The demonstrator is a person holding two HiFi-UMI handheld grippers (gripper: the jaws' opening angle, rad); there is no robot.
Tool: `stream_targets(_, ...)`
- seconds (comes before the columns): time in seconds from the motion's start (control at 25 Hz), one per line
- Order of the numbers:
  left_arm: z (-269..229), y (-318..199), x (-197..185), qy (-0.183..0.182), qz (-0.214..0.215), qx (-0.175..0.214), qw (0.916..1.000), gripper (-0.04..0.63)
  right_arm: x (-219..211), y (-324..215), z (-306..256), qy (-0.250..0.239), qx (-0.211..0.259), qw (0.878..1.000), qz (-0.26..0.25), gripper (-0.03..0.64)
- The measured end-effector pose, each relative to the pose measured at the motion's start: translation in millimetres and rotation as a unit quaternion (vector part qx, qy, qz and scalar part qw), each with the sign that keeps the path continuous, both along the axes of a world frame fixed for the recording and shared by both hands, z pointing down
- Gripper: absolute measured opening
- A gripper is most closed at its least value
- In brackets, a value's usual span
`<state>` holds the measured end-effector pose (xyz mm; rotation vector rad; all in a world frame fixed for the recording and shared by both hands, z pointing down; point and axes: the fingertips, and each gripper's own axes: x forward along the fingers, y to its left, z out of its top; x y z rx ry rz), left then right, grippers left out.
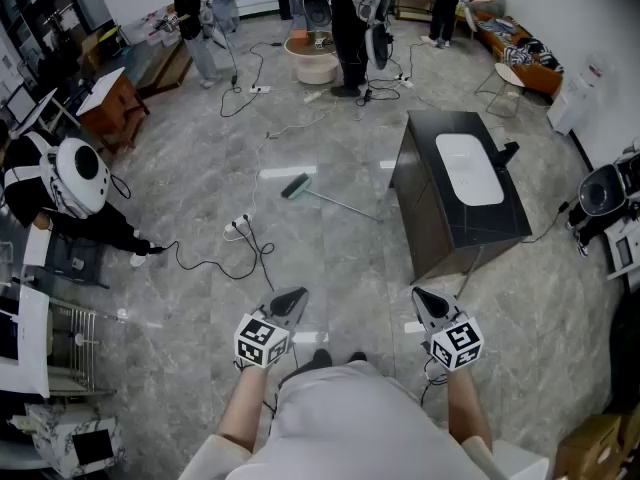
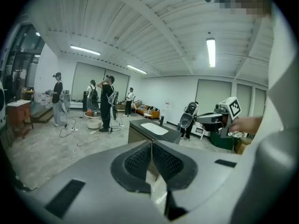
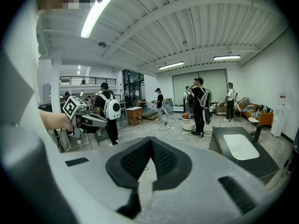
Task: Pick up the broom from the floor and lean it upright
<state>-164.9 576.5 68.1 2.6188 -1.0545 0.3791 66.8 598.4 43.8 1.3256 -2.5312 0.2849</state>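
Both tongs are closed with nothing between them. The left tongs are held above the grey floor, jaws pressed together. The broom lies flat on that floor well ahead of them. The right tongs, tips likewise meeting, point toward a dark sink cabinet.
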Motion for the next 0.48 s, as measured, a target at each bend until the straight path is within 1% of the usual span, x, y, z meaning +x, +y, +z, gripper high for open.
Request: stream_targets(0.48, -1.3, 2.7, 2.2, 0.002, 0.006, -0.005, 1.0, 0.011, 0.4, 1.9, -4.8, -0.001, 0.001, 1.0, 0.007, 0.0)
